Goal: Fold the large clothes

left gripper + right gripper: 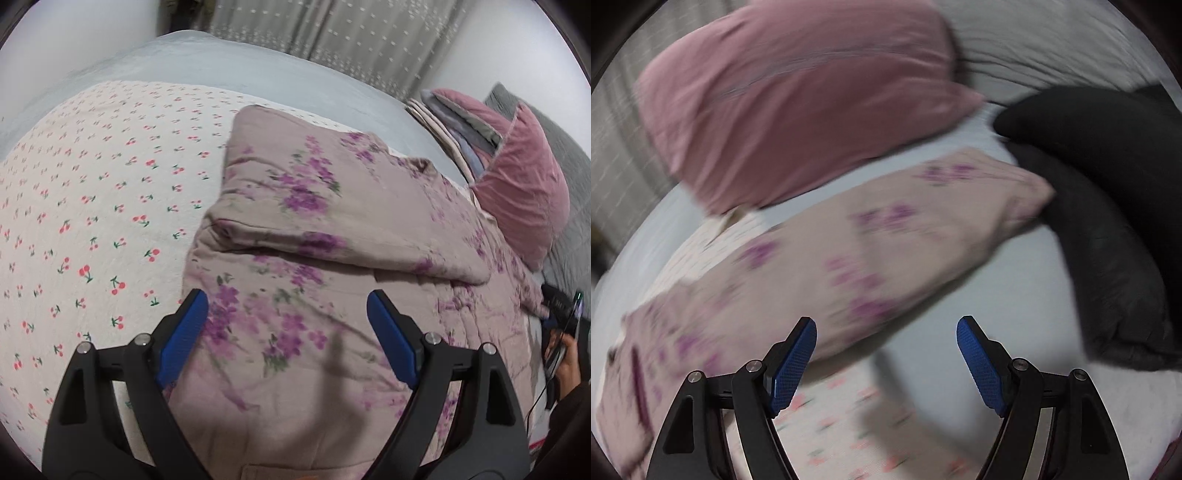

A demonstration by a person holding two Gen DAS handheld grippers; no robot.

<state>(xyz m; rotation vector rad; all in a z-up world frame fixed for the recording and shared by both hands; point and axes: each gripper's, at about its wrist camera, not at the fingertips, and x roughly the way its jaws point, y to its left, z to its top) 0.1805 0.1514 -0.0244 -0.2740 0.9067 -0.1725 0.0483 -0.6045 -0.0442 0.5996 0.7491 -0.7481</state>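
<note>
Left gripper (pixel 286 328) hovers wide open over the near hem of the padded mauve garment with purple flower print (pixel 314 229), gripping nothing; garment lies partly folded on the cream cherry-print quilt (pixel 92 192), one flap doubled across its middle; right gripper (pixel 886 354) also spread wide and empty, view blurred, above the garment's far end near the pink velvet pillow (pixel 798 103) and a black bundle (pixel 1108 221). Risk: thick padding springs the fold open; a snag on the pillow drags it askew.
</note>
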